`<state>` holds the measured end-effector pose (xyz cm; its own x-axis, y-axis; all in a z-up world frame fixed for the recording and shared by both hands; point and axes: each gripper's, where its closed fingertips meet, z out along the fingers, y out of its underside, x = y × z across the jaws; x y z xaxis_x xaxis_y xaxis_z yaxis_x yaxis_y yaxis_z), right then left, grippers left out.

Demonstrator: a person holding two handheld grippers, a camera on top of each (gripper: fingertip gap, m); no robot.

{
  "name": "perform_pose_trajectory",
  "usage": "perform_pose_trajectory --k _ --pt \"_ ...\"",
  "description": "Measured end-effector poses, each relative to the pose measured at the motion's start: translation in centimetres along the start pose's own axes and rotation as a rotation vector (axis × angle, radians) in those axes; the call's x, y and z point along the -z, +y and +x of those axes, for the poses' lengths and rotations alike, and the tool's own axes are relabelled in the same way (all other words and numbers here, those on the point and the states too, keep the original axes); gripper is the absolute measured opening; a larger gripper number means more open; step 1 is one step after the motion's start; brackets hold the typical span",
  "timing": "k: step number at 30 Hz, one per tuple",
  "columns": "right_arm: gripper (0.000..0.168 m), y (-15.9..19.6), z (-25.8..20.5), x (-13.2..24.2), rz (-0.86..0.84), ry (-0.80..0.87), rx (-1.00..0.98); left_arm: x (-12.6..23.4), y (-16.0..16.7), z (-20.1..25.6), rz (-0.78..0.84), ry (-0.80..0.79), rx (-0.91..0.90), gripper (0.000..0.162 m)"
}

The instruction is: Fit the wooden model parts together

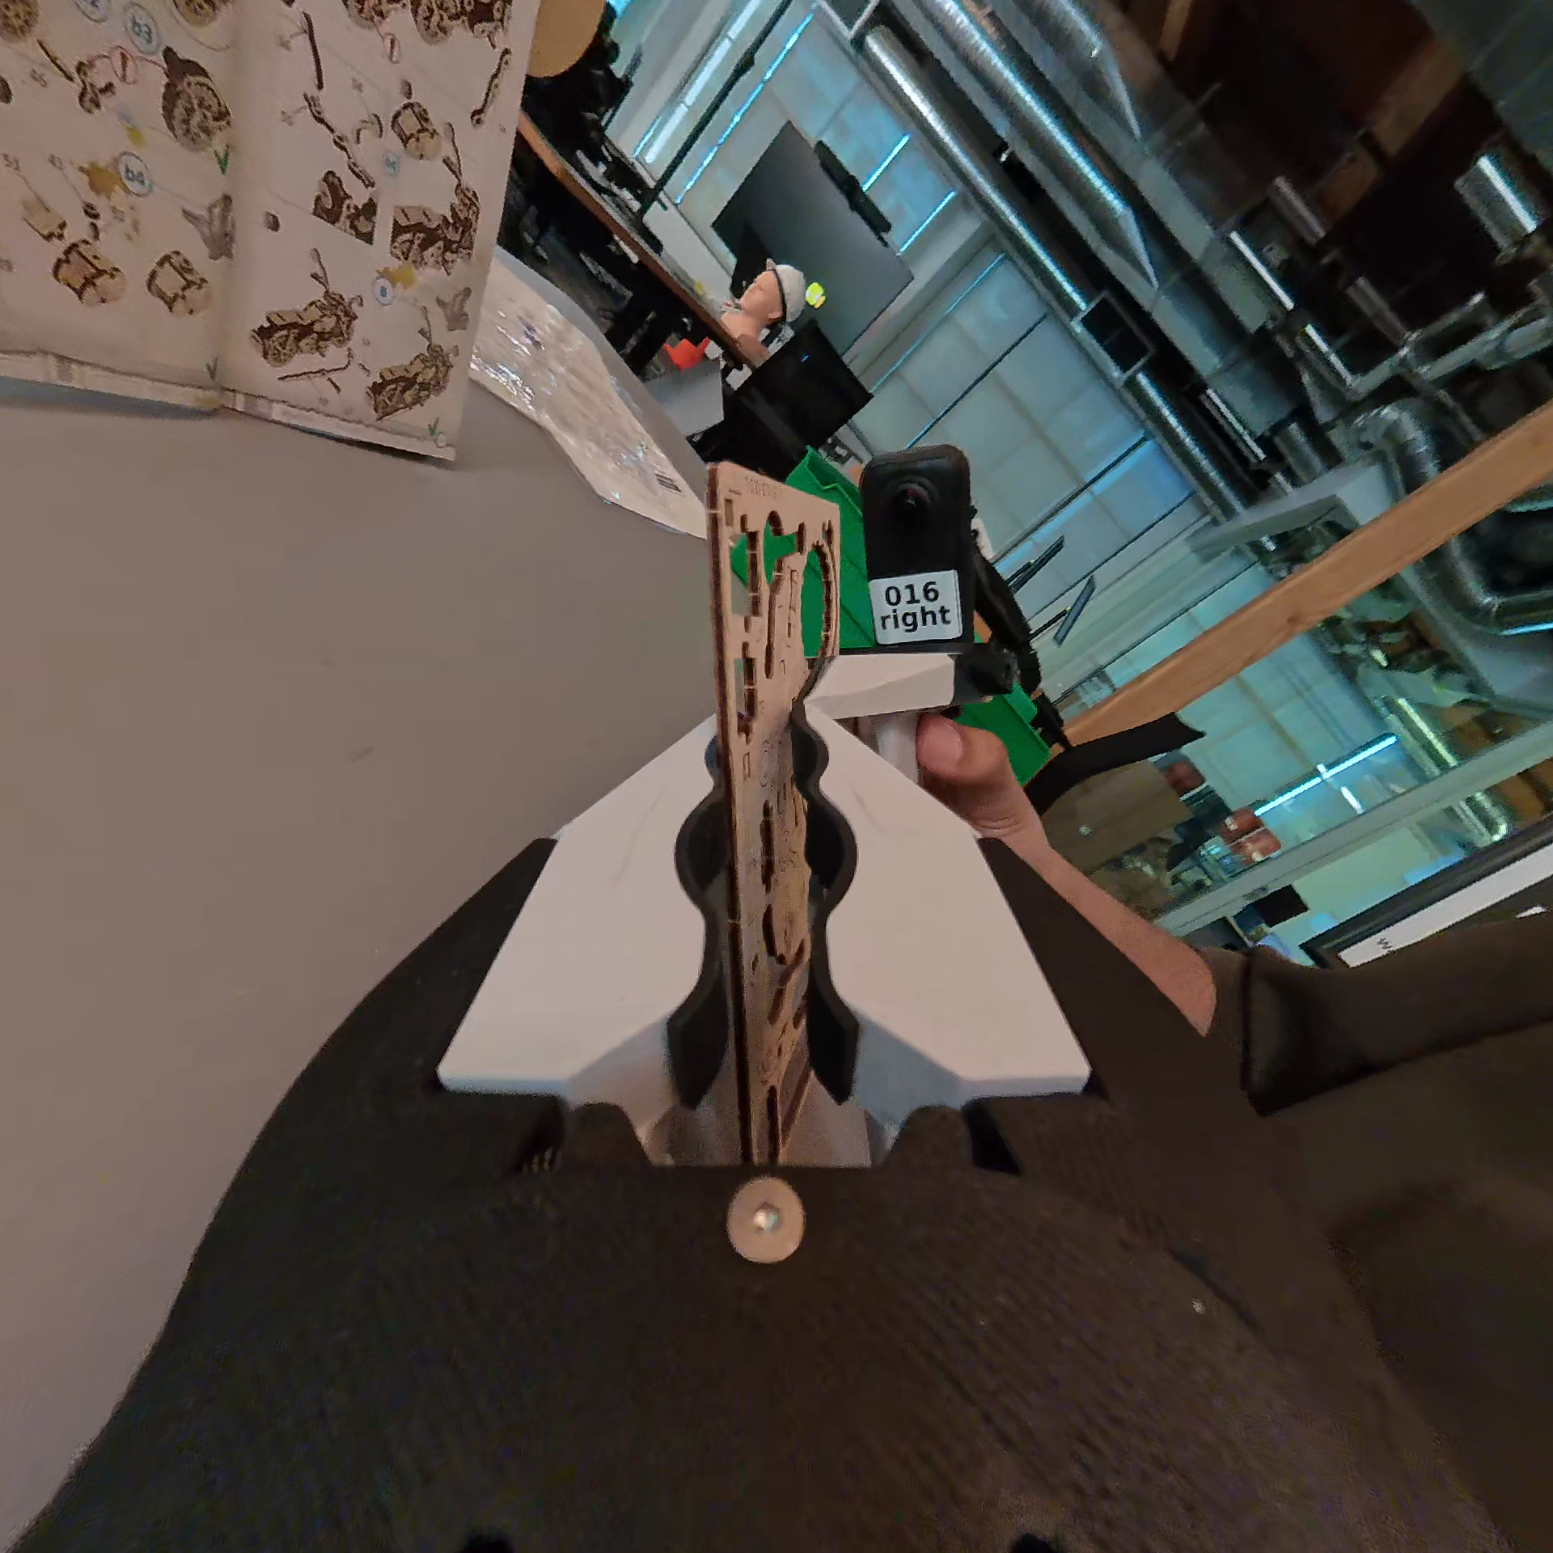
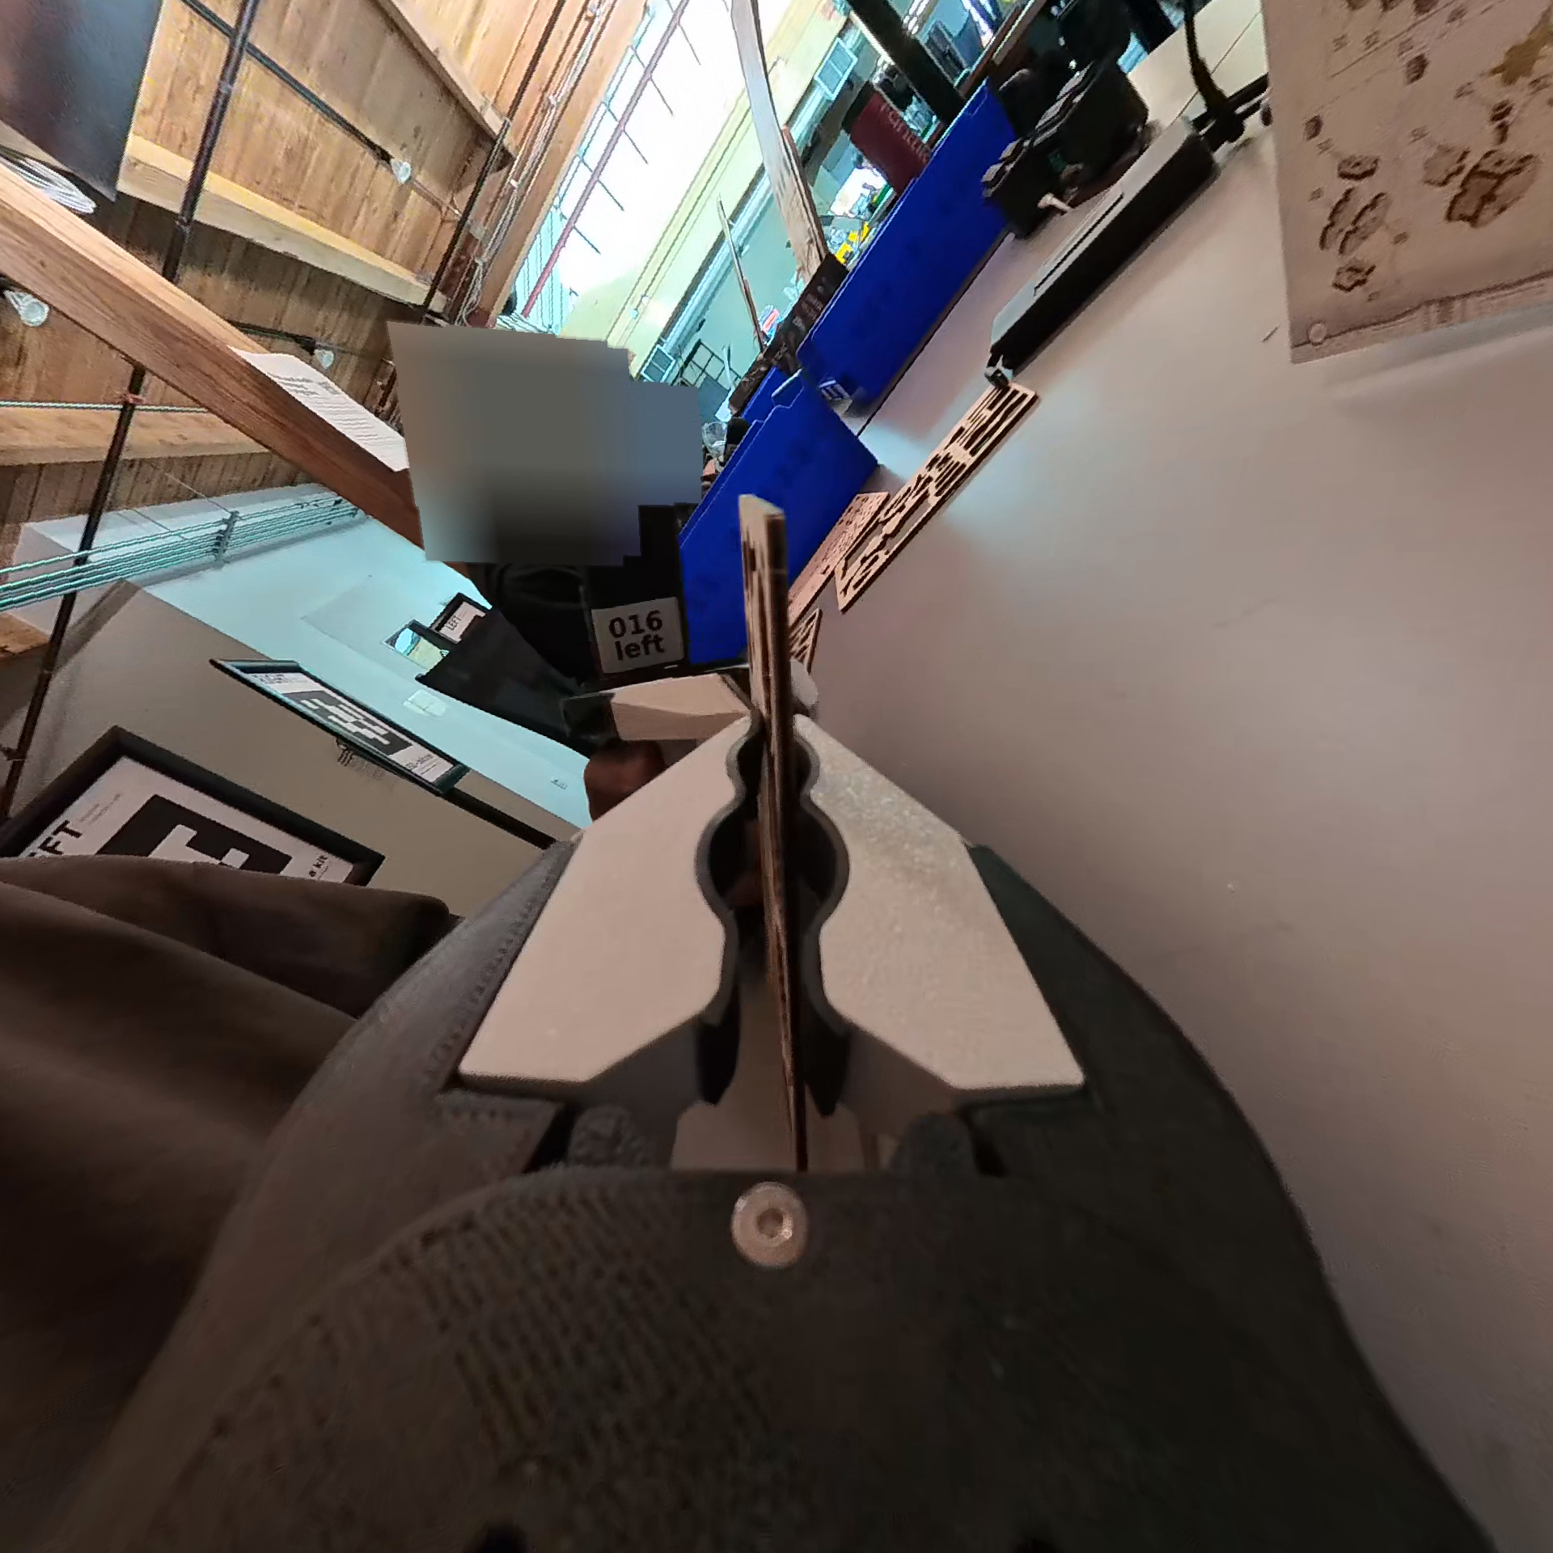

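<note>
A thin laser-cut wooden parts sheet stands on edge above the grey table. My left gripper is shut on it, its black pads pressed to both faces. My right gripper shows beyond, held by a hand, its white fingers at the sheet's far side. In the right wrist view the same sheet is seen edge-on, and my right gripper is shut on it. The left gripper meets the sheet from the opposite side.
A printed instruction sheet stands at the table's back, also seen in the right wrist view. More wooden parts sheets lie flat on the table by blue bins. A green bin sits behind the grippers. Only a small space, under 4 cm, lies between the two pairs of fingers.
</note>
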<state>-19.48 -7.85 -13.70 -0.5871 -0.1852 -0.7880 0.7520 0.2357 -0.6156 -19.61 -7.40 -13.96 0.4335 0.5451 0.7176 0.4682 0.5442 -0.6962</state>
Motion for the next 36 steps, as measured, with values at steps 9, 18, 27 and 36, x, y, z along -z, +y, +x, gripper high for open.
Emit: perform_pose_trajectory --k 9,18,27,36 --pt "0.001 0.1 0.0 0.1 0.012 0.006 0.023 0.1 0.3 -0.2 -0.017 0.028 0.04 0.009" --pt "0.014 0.2 0.9 0.6 0.017 0.046 0.003 0.2 0.4 0.1 -0.028 0.037 -0.004 0.0" --pt "0.022 0.0 1.4 0.8 -0.022 0.175 0.175 -0.1 0.6 0.1 -0.017 -0.012 -0.048 0.001" --pt "0.021 -0.2 1.6 1.1 -0.022 0.234 0.216 -0.4 0.6 0.2 -0.006 -0.025 -0.057 0.001"
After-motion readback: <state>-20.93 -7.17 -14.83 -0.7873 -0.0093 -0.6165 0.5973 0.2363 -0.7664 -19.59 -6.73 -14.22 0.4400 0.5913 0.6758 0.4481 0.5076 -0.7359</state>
